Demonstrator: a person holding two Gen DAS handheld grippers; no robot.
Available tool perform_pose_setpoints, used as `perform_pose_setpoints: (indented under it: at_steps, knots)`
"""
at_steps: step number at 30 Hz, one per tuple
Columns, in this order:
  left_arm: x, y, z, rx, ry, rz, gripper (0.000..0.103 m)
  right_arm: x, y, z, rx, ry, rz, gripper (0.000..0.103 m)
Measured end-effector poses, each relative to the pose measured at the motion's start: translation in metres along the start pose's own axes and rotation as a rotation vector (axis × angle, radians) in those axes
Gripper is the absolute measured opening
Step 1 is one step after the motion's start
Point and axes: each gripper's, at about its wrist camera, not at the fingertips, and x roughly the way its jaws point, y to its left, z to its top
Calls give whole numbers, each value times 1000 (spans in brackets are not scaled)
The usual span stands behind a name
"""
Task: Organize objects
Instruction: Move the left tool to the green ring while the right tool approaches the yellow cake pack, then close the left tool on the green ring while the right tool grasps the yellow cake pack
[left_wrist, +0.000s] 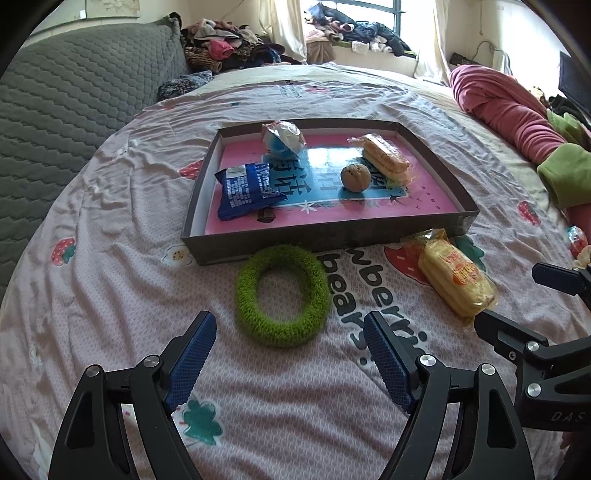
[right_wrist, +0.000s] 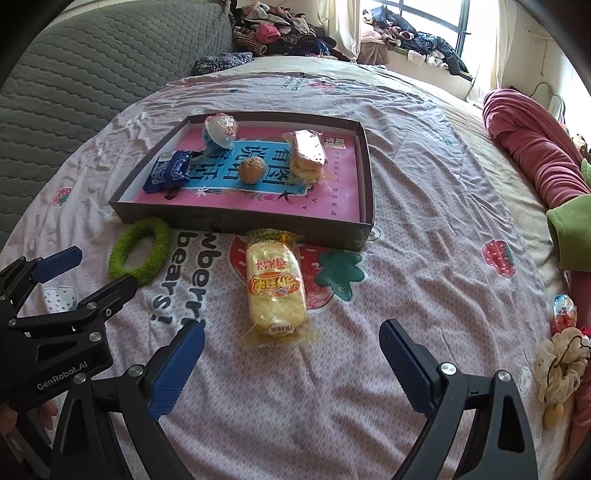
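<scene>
A shallow dark box (left_wrist: 258, 246) (right_wrist: 236, 221) with a pink floor lies on the bed. In it are a blue snack packet (left_wrist: 245, 190) (right_wrist: 168, 171), a blue-white wrapped ball (left_wrist: 282, 140) (right_wrist: 220, 131), a walnut (left_wrist: 355, 178) (right_wrist: 252, 170) and a wrapped cracker pack (left_wrist: 386, 158) (right_wrist: 307, 155). A green knitted ring (left_wrist: 282, 295) (right_wrist: 142, 251) and a yellow cracker pack (left_wrist: 456, 278) (right_wrist: 275, 284) lie in front of the box. My left gripper (left_wrist: 290, 332) is open just short of the ring. My right gripper (right_wrist: 291, 339) is open just short of the yellow pack.
A grey quilted headboard (left_wrist: 74, 92) stands at left. A pink blanket roll (left_wrist: 517, 114) (right_wrist: 532, 147) lies at right. A small wrapped sweet (right_wrist: 563, 312) and a cream scrunchie (right_wrist: 561, 363) lie near the right edge. Piled clothes (left_wrist: 236, 44) sit by the window.
</scene>
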Motion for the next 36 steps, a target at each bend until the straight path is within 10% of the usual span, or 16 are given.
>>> perform_pose_setpoints:
  at_steps: [36]
  knots:
    - [61,11,5,-39,43,-19,83,61,3,17,22,46,19,84]
